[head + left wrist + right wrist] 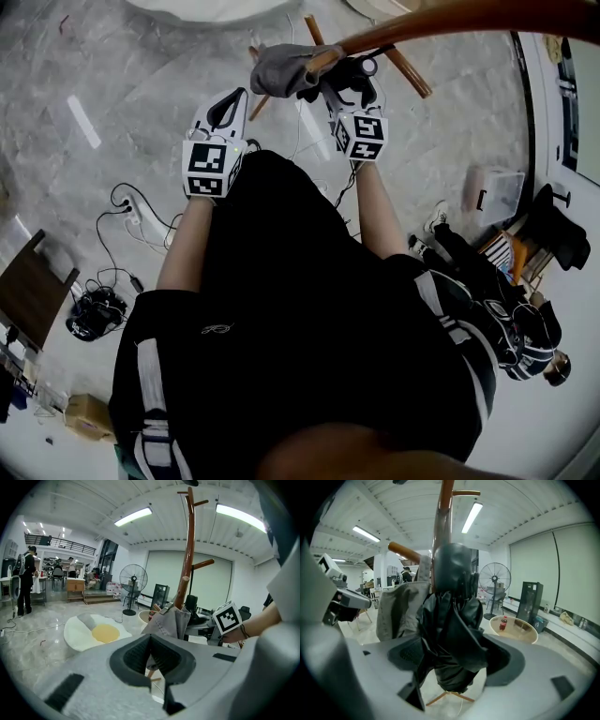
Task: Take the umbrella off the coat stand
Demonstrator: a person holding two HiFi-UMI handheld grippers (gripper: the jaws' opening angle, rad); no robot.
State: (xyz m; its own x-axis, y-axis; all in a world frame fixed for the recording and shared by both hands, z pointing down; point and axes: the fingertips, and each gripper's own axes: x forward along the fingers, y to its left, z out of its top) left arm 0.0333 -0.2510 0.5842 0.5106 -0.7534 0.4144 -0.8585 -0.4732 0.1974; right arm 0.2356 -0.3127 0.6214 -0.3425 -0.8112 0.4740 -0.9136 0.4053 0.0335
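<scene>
**Clerk:** Item one, the umbrella (452,634). Where is it?

**Checker:** Black, folded, hanging against the pole of the coat stand (443,517). Its lower half drops between the fingers (405,656) of the right gripper (454,667). Those fingers stand spread wide, one on each side of the fabric. Whether the pads brush the folds cannot be told; no squeeze shows.

**Clerk:** In the head view?

**Checker:** It is a dark bunch just ahead of the right gripper (349,92), under a brown arm of the stand.

**Clerk:** Item two, its neighbour.

**Checker:** A grey fabric bundle (401,609) hangs on the same stand, touching the umbrella on its left side. The left gripper (152,653) points at it from a little apart. Its fingers are drawn close together, with nothing between them.

**Clerk:** Item three, surroundings.

**Checker:** A standing fan (133,581) and a white floor cushion with a yellow centre (101,632). Also a red bottle (503,623) in a round tub. The floor is pale marble.

**Clerk:** Hidden or cut off?

**Checker:**
- The umbrella's handle and the peg that carries it are not made out.
- The stand's top runs out of the head view.
- Its feet show only as wooden struts below the umbrella.
- The person's black clothing (300,309) fills the lower head view.
</scene>
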